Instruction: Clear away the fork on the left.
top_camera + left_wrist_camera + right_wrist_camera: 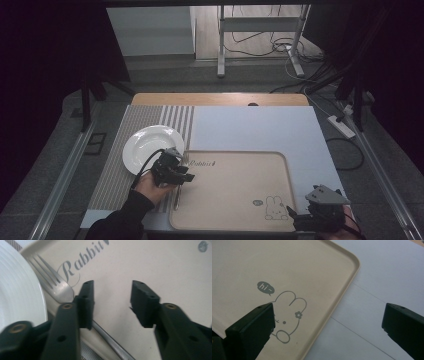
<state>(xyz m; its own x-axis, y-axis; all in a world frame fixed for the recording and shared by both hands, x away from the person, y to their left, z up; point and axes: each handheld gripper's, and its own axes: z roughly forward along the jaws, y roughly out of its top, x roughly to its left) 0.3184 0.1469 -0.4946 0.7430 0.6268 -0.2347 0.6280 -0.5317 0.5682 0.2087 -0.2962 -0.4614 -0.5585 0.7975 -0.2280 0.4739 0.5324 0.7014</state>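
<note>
"Rabbit" – tray (150, 262), "hi~" – speech bubble (265, 287)

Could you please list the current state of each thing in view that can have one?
Left gripper: open, over the tray beside the fork.
Right gripper: open, holding nothing.
Fork: lying across the tray's left rim, ungripped.
Plate: upright, nothing on it.
Tray: flat on the table.

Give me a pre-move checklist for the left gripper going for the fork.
1. Left gripper open: ok.
2. Silver metal fork between the jaws: not ok, its handle passes under the left jaw.
3. Fork lying flat: not ok, it rests across the rim of the beige rabbit-print tray.
4. Round white plate clear of the fork: cannot tell, very close.
5. Right gripper open and away: ok.
</note>
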